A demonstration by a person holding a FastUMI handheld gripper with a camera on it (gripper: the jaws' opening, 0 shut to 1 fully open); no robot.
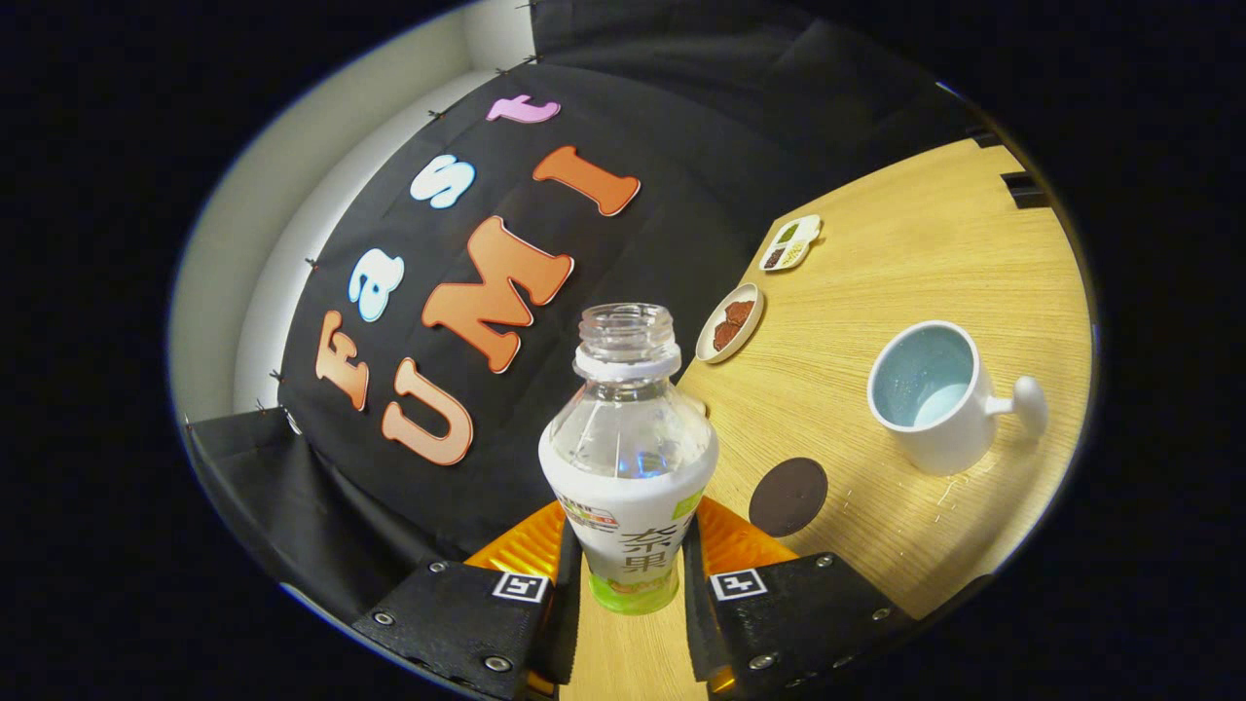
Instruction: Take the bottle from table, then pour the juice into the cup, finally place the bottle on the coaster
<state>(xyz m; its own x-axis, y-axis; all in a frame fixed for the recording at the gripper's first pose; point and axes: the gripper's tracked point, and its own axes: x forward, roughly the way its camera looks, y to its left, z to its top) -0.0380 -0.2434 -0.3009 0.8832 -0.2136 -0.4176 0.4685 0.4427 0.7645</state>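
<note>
Worktop (934, 253) carried cup (933, 394) and coaster (787, 497), apart. Hand-held gripper (633, 584) clamped uncapped bottle (629, 458) low between both fingers, view tilted. Pour probably wanted bottle mouth over cup rim, tipped slowly, grip firm.

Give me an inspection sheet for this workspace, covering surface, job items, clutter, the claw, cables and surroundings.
Surface: wooden table, tilted in the gripper view; small pale specks near the cup.
Job's things: bottle, cap off, held between the claw's fingers; cup beyond the claw, upright, handle pointing away from the bottle; dark round coaster between bottle and cup, nothing on it.
Clutter: small dish with brown pieces; divided tray farther back near the wall.
Claw: both fingers pressed on the bottle's lower body.
Cables: nothing seen.
Surroundings: black cloth wall behind the table; pale wall beyond it.
</note>
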